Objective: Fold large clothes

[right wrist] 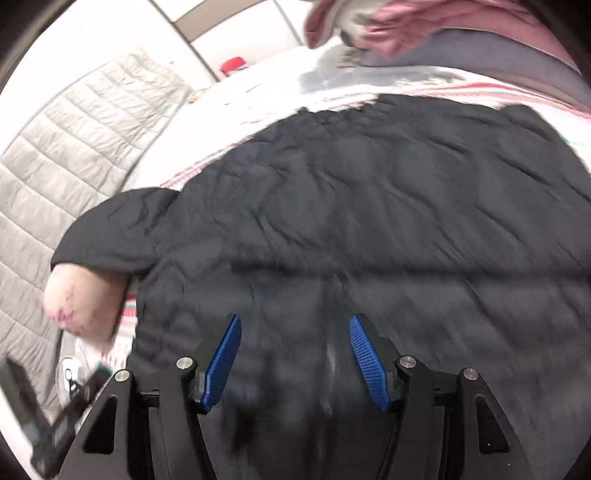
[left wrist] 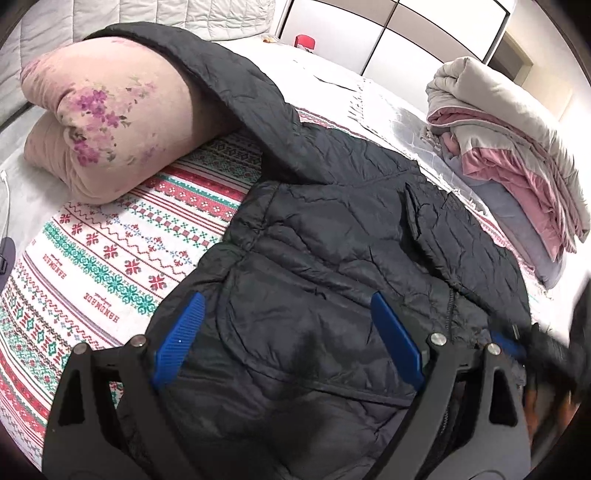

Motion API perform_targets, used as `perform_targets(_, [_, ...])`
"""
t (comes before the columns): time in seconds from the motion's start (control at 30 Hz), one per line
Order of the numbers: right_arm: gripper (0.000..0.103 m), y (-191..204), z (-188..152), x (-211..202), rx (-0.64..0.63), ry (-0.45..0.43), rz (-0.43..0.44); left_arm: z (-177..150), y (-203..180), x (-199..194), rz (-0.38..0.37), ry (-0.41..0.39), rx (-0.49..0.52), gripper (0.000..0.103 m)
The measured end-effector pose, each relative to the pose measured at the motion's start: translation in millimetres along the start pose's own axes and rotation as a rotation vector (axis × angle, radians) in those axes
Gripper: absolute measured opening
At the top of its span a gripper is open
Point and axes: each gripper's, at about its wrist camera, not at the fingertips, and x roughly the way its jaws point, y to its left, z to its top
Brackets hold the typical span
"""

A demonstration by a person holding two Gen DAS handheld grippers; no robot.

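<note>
A black quilted jacket (left wrist: 332, 258) lies spread on the patterned bedspread (left wrist: 110, 251). One sleeve (left wrist: 229, 74) runs up over a pink floral quilt roll. My left gripper (left wrist: 287, 297) hovers open just above the jacket's near part, blue pads wide apart with only fabric below them. A blurred dark shape with a bit of blue (left wrist: 517, 347) shows at the right edge of the left wrist view. In the right wrist view my right gripper (right wrist: 294, 317) stands open close over the jacket (right wrist: 369, 206) near its zip line, with nothing pinched between the pads. That view is motion-blurred.
The pink floral quilt roll (left wrist: 110, 122) sits at the left. A stack of folded pink and grey bedding (left wrist: 509, 155) sits at the right. A grey padded headboard (right wrist: 55, 177) and white cupboard doors (left wrist: 406, 33) stand behind the bed, with a red object (left wrist: 304, 40) beside them.
</note>
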Motion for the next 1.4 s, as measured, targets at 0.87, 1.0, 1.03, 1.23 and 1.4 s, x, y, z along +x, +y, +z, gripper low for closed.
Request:
perform_targets(0.87, [0.08,-42.9,-65.2,-35.8,0.102,-0.089,0.135,247.7,122.6,30.5,0.409,-0.179,-0.303,0.092])
perform_targets(1.0, [0.08,-46.9,-64.9,-35.7,0.116,-0.09,0.138,248.2,102.5,51.6,0.493,-0.197,-0.191,0.041])
perform_targets(1.03, [0.08,-48.7,-64.6,-36.5,0.124,-0.093,0.141,246.4,101.8,52.4,0.451,-0.194,-0.193,0.015])
perform_targets(1.23, [0.08,-64.2,-62.4,-44.7,0.194,-0.125,0.165,243.0,62.5,10.6,0.259,-0.368,-0.173,0.007])
perform_targets(1.4, [0.08,-80.7,-60.4,-50.7,0.265,-0.138,0.197,210.0,-57.1,-25.5,0.069,-0.48,0.108,0.007])
